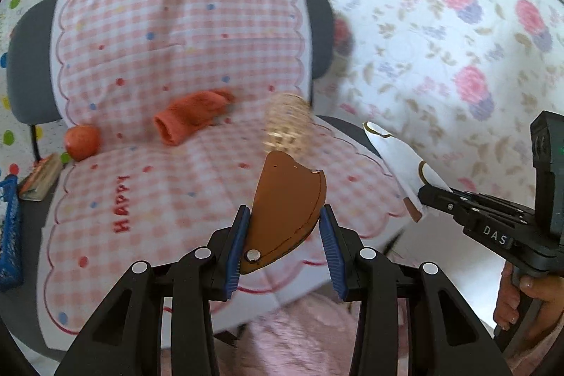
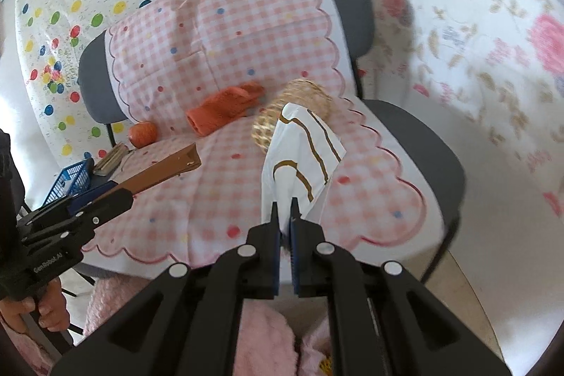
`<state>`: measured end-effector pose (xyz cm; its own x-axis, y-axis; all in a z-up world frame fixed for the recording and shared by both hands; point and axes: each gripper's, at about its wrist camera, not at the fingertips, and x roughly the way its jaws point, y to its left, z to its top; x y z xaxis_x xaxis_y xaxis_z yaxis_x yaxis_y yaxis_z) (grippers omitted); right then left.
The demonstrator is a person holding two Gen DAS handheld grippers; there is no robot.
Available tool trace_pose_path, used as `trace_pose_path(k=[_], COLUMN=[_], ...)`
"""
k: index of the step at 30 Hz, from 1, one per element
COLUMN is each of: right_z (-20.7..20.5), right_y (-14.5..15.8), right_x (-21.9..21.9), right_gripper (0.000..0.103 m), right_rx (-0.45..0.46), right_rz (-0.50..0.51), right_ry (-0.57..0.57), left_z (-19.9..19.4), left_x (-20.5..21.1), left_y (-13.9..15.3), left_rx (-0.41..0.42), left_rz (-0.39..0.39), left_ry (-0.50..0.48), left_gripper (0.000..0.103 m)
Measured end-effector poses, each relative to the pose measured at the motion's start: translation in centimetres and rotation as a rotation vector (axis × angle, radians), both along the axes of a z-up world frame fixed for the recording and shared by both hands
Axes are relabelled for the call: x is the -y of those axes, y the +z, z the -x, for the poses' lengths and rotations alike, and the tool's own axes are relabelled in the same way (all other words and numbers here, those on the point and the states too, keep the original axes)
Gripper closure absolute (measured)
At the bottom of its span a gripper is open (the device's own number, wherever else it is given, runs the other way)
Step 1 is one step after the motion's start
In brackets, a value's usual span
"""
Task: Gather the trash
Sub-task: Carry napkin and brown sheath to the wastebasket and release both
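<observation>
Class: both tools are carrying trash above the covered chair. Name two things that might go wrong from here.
1. The left tool pinches only the brown case at its lower end; most of it sticks out, so it may twist free.
2. The white wrapper in the right tool flops forward, close to the woven cup, and might knock it off the seat.

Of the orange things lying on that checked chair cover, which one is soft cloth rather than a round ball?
The orange knitted glove, lying flat near the seat's back. The round orange fruit sits apart at the seat's left edge.
</observation>
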<state>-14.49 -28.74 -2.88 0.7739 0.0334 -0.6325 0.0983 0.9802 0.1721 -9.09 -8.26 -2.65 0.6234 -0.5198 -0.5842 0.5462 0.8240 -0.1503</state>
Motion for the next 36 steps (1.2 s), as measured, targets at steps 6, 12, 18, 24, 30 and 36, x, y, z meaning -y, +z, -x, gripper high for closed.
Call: trace_pose_path(k=[6, 12, 18, 24, 30, 36], right_z=[4.2, 8.9, 12.5, 14.2, 14.2, 13.8], right_y=[-0.6, -0.1, -0.7, -2.3, -2.7, -3.3], right_x=[1.5, 2.9, 4.4, 5.4, 6.3, 6.8], right_gripper=[0.098, 0.098, 0.098, 0.098, 0.097, 0.095], right_rx=[-0.006, -0.008, -0.028, -0.066, -0.075, -0.085], right_rz=[0.008, 0.048, 0.067, 0.065, 0.054, 0.041], right_ry=[-0.072, -0.144, -0.209, -0.226, -0.223, -0.225], left_z=[3.3, 6.4, 9.4, 10.9, 10.7, 10.2], left_x=[2.5, 5.6, 9.0, 11.1, 12.4, 13.6], left_y=[-1.0, -1.8, -2.3, -3.0, -3.3, -3.7], left_rx=[-0.009, -0.022, -0.014, -0.015, -0.011, -0.023], left_rz=[-0.010, -0.004, -0.017, -0.027, -0.025, -0.029], left_ry=[-0.098, -0.202, -0.292, -0.322, -0.316, -0.329], left_gripper=[0.062, 0.062, 0.062, 0.062, 0.062, 0.059])
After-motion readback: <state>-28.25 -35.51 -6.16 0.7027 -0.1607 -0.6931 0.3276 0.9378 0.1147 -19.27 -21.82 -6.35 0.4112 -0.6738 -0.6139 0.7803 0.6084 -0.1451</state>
